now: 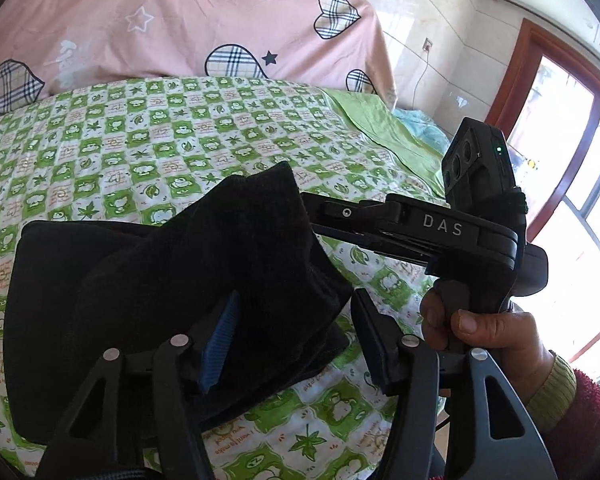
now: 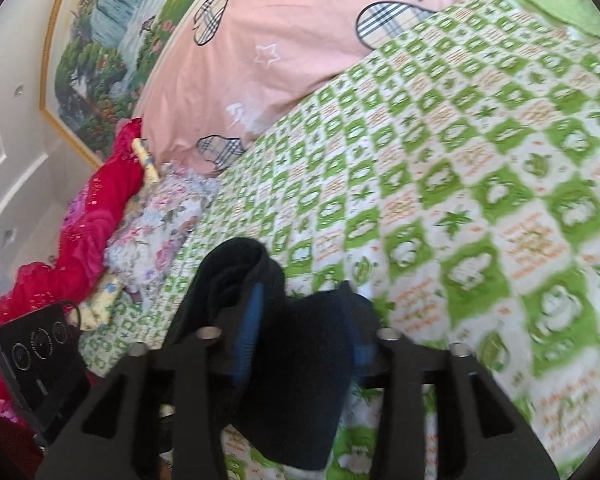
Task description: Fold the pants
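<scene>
Left wrist view: left gripper (image 1: 296,336) is hanging with tongs apart over black pants (image 1: 172,300) on the checked bedsheet (image 1: 204,144); right gripper (image 2: 304,344) is clamping their raised fold.

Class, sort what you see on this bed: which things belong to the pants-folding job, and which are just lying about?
Part of the job:
- black pants
- left tool, open beside the pants
- right tool, with pants cloth between its fingers

Just lying about:
- pink quilt
- red cloth
- floral cloth
- green checked sheet, the work surface
</scene>
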